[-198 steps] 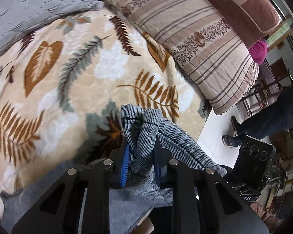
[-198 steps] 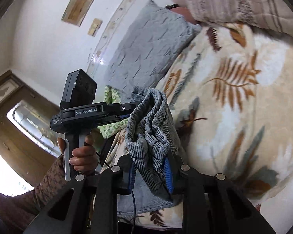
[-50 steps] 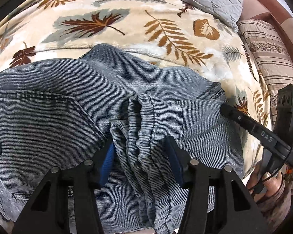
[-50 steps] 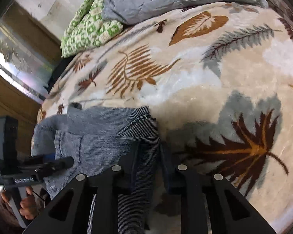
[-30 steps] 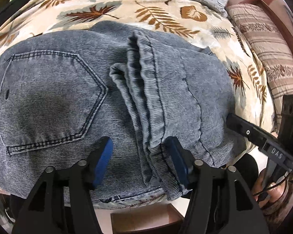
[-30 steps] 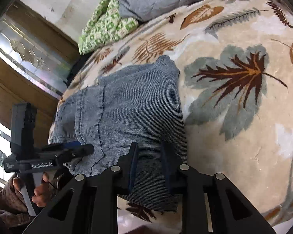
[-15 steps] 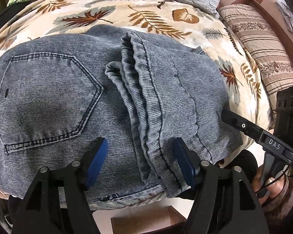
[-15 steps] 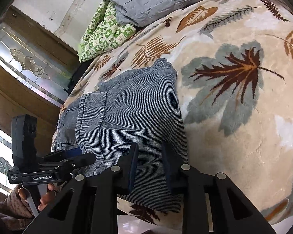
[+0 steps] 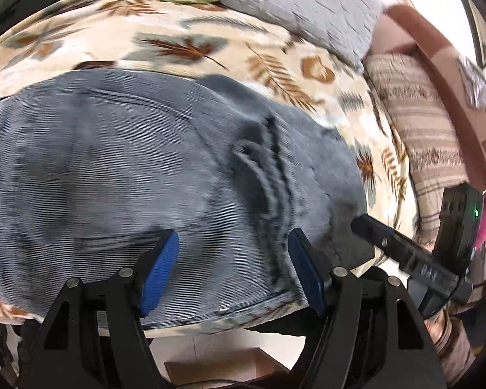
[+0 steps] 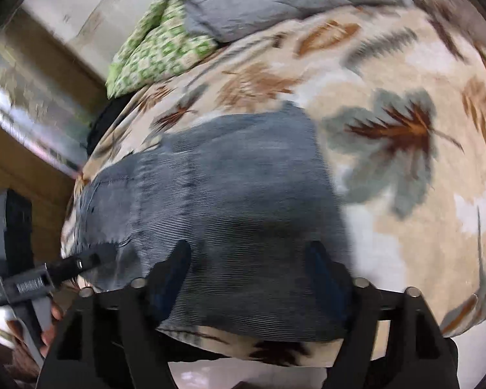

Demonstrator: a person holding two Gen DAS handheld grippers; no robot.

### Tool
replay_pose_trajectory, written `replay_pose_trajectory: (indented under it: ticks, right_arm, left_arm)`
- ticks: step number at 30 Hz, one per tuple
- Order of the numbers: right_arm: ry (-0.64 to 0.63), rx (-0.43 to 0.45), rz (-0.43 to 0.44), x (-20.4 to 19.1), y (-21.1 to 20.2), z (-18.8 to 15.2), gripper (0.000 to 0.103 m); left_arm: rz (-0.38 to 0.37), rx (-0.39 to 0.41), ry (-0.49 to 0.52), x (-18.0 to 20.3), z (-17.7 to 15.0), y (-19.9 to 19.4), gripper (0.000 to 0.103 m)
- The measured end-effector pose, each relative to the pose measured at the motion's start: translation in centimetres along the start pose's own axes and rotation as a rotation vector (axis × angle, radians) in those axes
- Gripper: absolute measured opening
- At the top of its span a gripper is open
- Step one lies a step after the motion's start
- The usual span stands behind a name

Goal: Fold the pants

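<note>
Folded jeans point(image 9: 120, 168) lie on leaf-print blanket point(image 10: 405, 194) at the bed's near edge. L gripper point(image 9: 233, 269) released, nothing pinched. R gripper point(image 10: 252, 278) jaws opening, clear of denim. Risk: bunched hem ridge point(image 9: 269, 175) on top may spring loose; bundle near the edge could slide off if snagged.

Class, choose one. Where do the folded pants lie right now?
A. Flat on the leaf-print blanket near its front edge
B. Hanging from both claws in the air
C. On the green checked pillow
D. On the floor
A: the pants rest spread on the leaf-print blanket, with neither open claw gripping them.
</note>
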State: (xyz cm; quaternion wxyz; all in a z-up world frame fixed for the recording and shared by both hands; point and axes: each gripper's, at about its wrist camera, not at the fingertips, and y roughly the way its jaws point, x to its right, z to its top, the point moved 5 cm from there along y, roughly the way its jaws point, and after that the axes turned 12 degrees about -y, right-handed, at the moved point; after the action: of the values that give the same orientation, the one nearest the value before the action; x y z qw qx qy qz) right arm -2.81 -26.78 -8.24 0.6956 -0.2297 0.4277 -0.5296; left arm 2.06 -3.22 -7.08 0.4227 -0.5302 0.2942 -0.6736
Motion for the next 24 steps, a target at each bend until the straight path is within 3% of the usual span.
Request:
replay_pose_trajectory:
  ticks: [4, 10, 16, 21, 24]
  right_arm:
    - [-0.15, -0.032, 0.008, -6.5, 1.5, 1.4, 0.077]
    - [-0.382, -0.087, 0.056, -16.8, 4.9, 1.3, 0.08]
    - [-0.722, -0.101, 0.022, -26.5, 7.7, -2.0, 0.081]
    - [-0.976, -0.083, -0.052, -31.3, 9.3, -4.9, 0.083]
    - [-1.099, -0.059, -0.153, -33.0, 10.8, -5.9, 0.084]
  left_arm:
    - [0.008, 0.045, -0.057, -4.7, 2.0, -2.9, 0.069]
    - [0.064, 0.13, -0.22, -14.9, 6.1, -7.1, 0.07]
    - [0.008, 0.026, -0.384, -22.8, 8.7, -6.5, 0.07]
    - [-0.056, -0.075, -0.391, -24.0, 10.1, -4.6, 0.071]
    - [-0.103, -0.107, -0.371, -23.4, 11.1, -3.9, 0.081]
